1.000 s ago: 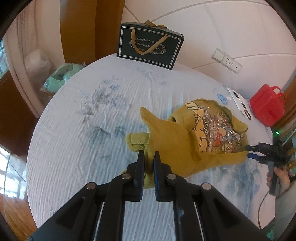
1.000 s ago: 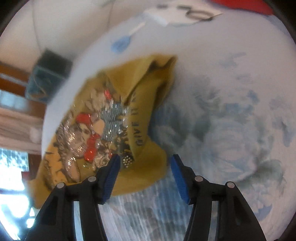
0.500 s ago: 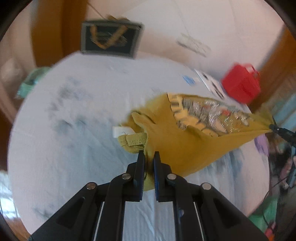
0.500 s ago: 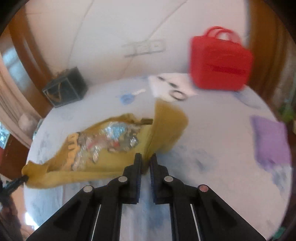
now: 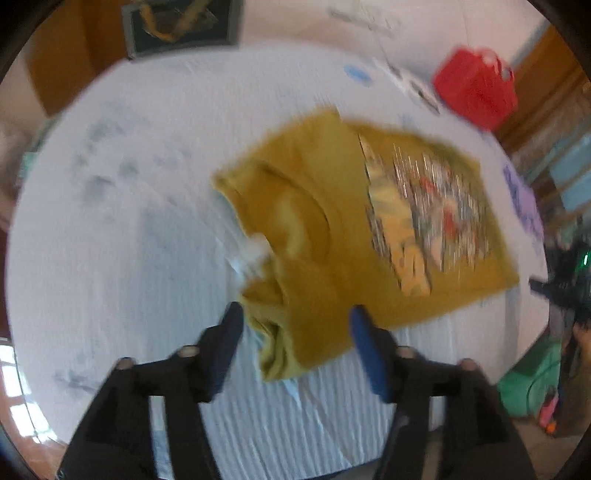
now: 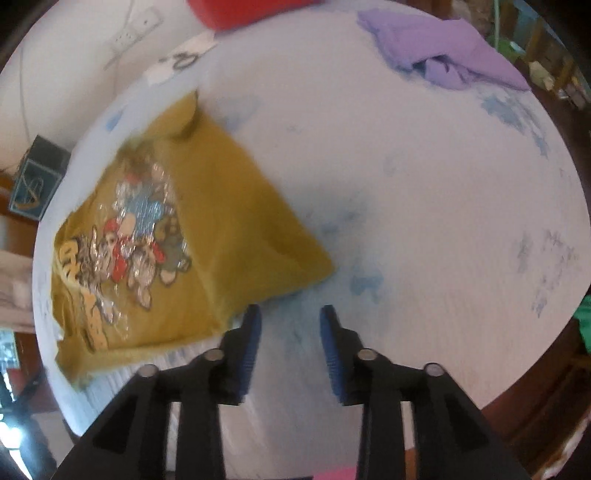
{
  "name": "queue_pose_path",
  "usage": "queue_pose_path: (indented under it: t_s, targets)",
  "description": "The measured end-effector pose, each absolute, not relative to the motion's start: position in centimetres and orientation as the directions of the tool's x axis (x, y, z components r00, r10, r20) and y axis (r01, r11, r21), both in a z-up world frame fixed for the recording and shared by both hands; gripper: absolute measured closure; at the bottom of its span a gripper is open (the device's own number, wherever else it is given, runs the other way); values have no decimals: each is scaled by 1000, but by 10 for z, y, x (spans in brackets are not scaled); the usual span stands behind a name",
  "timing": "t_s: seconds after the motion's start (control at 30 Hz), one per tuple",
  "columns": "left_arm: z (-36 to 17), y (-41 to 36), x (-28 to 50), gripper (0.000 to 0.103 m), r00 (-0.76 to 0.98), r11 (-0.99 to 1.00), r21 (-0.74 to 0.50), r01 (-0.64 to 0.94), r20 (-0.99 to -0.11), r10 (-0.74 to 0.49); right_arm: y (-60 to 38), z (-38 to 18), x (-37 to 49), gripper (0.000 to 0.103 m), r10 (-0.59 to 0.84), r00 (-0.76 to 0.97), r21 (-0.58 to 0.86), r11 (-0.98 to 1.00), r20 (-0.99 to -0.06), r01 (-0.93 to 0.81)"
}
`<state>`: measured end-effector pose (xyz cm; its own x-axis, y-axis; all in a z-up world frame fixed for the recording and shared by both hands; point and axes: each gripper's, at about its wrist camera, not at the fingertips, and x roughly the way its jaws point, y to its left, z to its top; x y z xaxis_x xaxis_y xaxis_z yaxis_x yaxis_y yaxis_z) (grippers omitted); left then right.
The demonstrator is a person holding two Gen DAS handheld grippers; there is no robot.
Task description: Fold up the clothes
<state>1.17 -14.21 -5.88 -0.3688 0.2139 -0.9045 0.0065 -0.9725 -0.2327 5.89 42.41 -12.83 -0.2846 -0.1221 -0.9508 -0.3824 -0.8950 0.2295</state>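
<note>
A mustard-yellow T-shirt [image 5: 325, 206] with a glittery cartoon print lies spread face up on the round white tablecloth [image 5: 110, 229]. My left gripper [image 5: 295, 326] hovers over its bunched collar end. Its jaws are opening, with that cloth lying loose between the blue pads and nothing pressed. In the right wrist view the shirt [image 6: 221, 229] sits to the left. My right gripper [image 6: 290, 325] is just past the shirt's hem corner, its jaws opening over bare tablecloth [image 6: 443, 229]. The left wrist view is blurred.
A red bag [image 5: 476, 88] and papers [image 6: 181, 62] stand at the table's far edge, and a dark gift bag [image 5: 181, 26] sits behind it. A crumpled purple garment [image 6: 443, 48] lies at the far right of the table. The table edge runs close below both grippers.
Both grippers were shut on opposite ends of the shirt, holding it stretched. Both have let go, and the shirt now lies flat. The right gripper swung right, away from the hem.
</note>
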Motion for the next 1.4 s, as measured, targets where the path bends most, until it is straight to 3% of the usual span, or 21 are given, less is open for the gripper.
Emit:
queue_pose_path:
  t_s: [0.17, 0.33, 0.53, 0.73, 0.9, 0.93, 0.97, 1.0, 1.03, 1.07, 1.1, 1.13, 1.27, 1.4]
  targets:
    - [-48, -170, -22, 38, -433, -978, -188, 86, -891, 133, 421, -114, 35, 42, -157, -358, 280, -904, -921, -324]
    - [-75, -174, -91, 38, -407, -970, -212, 116, -901, 148, 403, -107, -7, 16, -197, -397, 320, -907, -896, -273]
    - [-104, -151, -159, 38, -389, -963, -264, 47, -893, 226, 381, -99, -68, 15, -199, -406, 313, -920, -892, -236]
    - [-135, -119, -193, 38, -338, -979, -203, 33, -924, 180, 378, -113, -148, 11, -236, -391, 353, -899, -890, -259]
    - [-161, -100, -199, 39, -291, -978, -194, 82, -943, 163, 371, -151, -208, 11, -221, -272, 302, -902, -937, -308]
    - [-163, -97, -197, 53, -291, -978, -189, 85, -944, 157, 367, -157, -216, 11, -211, -247, 282, -911, -946, -301]
    - [-163, -94, -195, 74, -294, -979, -185, 86, -943, 153, 360, -160, -223, 11, -203, -231, 264, -925, -951, -274]
    - [-160, -92, -189, 83, -307, -983, -155, 98, -944, 118, 354, -159, -226, 11, -202, -229, 255, -938, -952, -233]
    - [-156, -91, -185, 95, -322, -984, -149, 102, -940, 109, 347, -157, -226, 27, -203, -234, 249, -949, -951, -191]
    - [-149, -89, -179, 96, -338, -982, -160, 102, -934, 117, 341, -155, -227, 44, -203, -239, 243, -958, -949, -149]
    - [-139, -86, -168, 97, -359, -982, -167, 91, -925, 124, 335, -152, -227, 87, -204, -245, 236, -966, -948, -107]
    - [-128, -83, -157, 97, -381, -982, -172, 77, -915, 130, 334, -149, -226, 98, -215, -257, 244, -966, -942, -86]
    - [-89, -65, -92, 97, -429, -979, -204, -16, -883, 191, 361, -117, -186, 98, -337, -358, 383, -922, -871, -63]
    - [-97, -41, -30, 97, -316, -968, -215, -130, -916, 246, 400, -114, -115, 98, -363, -352, 417, -904, -863, -91]
